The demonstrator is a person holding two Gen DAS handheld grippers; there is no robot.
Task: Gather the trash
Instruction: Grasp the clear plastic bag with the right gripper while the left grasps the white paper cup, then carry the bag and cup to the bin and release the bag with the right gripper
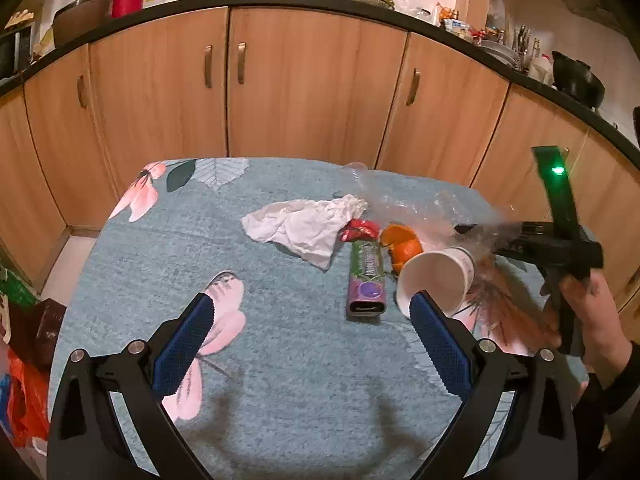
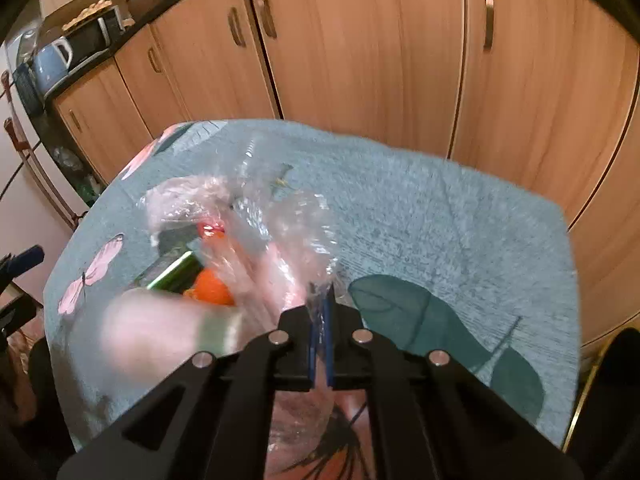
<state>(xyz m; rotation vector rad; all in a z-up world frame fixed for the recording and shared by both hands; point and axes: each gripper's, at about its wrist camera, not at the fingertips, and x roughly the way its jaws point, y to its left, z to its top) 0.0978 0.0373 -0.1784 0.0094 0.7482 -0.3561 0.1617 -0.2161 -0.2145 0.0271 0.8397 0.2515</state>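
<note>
- Your left gripper (image 1: 312,320) has its jaws spread wide and grasping nothing, hovering low over the floral tablecloth (image 1: 280,380); your right gripper (image 2: 319,320) has its jaws clenched on an edge of the clear plastic bag (image 2: 248,216).
- The bag's film fans out ahead and to the left of the right jaws. You seem to be holding it by the rim so its mouth faces the litter; the view is blurred, so I cannot tell how far the mouth gapes.
- The paper cup (image 1: 438,280) lies on its side just ahead of your left gripper's right finger, open mouth toward you. That finger's tip overlaps the cup's rim in the view; whether it touches, I cannot tell.
- The snack wrapper tube (image 1: 366,280), green and purple, lies ahead between your left jaws, nearer the right finger, lengthwise to your approach.
- Beyond it sit orange peel (image 1: 402,246) and a red foil wrapper (image 1: 358,232), with a crumpled white tissue (image 1: 304,228) farther ahead and nearly centred.
- The litter is bunched beside the bag, which likely makes for short transfers.
- In my judgement collecting has barely begun: every piece appears to lie on the cloth, though the right view shows some through the film.
- The cup looks light and prone to roll, so close gently.
</note>
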